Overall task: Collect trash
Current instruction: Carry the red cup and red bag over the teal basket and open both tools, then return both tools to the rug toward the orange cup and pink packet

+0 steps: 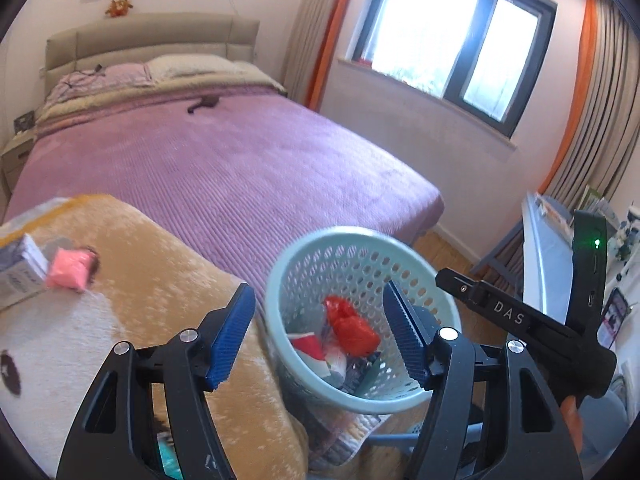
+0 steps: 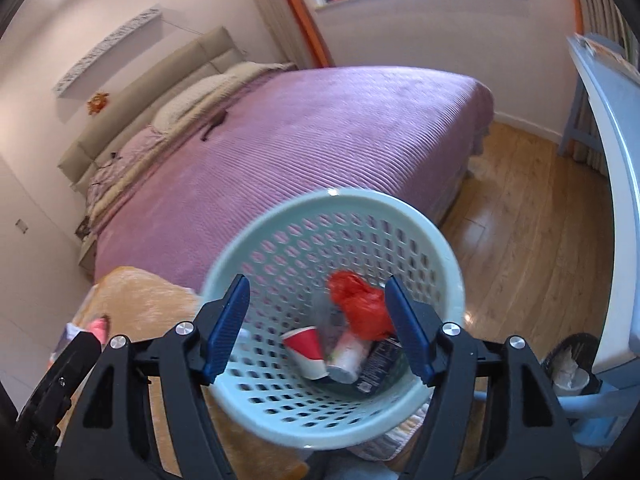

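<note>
A pale green perforated waste basket stands beside the bed. It holds a crumpled red plastic bag, a red paper cup, a white cup and a dark packet. My left gripper is open and empty, just above the basket. My right gripper is open and empty, over the basket's mouth. A pink wad and a white box lie on the tan fleece blanket.
A bed with a purple cover lies behind the basket. A pale blue desk and blue stool stand on the right on wooden floor. The right gripper's body shows in the left view.
</note>
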{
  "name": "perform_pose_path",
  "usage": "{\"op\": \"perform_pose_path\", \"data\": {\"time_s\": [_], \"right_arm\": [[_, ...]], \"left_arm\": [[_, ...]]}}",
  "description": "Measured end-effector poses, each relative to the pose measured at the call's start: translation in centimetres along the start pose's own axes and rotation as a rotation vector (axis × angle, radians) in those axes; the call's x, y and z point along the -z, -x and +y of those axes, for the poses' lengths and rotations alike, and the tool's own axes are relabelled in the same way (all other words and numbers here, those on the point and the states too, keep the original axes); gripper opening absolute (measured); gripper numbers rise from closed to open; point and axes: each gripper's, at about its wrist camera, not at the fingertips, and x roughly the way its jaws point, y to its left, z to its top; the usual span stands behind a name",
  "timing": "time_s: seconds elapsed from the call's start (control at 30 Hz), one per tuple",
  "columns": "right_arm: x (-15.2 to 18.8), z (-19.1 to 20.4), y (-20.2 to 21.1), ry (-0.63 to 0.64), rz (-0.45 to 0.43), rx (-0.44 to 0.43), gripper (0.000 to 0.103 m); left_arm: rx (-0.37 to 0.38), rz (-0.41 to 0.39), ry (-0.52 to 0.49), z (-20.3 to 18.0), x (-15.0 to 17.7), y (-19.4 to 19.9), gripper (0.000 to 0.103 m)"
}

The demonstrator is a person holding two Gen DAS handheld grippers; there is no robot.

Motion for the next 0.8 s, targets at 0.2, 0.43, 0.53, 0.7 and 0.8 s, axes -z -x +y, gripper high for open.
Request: {"op": "perform_pose_path", "data": {"time_s": [0.2,0.43,0.53,0.7,0.8], "right_arm": [[0.7,6.0,1.9,0.117,-0.029,-0.079,0.066],[3.0,13.5,2.1,0.278,-0.008,-0.189,0.066],[3.9,16.8,1.7,0.347,0.012,-0.260,0.066],[5.7,22.7,0.5,0.528,-0.014,-0.297,0.066],[6.4,26.3,-1.9,0.632,0.017,-0.351,0.066]], "left_arm": [[-0.045,-0.116,0.016,2.3,-0.8,5.8,0.068],[-0.165,-0.209,0.069,9.1,-0.5,12.4,0.073],[-0.259,-0.234,0.095,12.7,-0.2,14.6,0.076],[-0.402,-0.229,0.134,19.0,0.3,17.5,0.076],[-0.488,-0.203,0.163,23.1,0.8,18.3,0.080]]}}
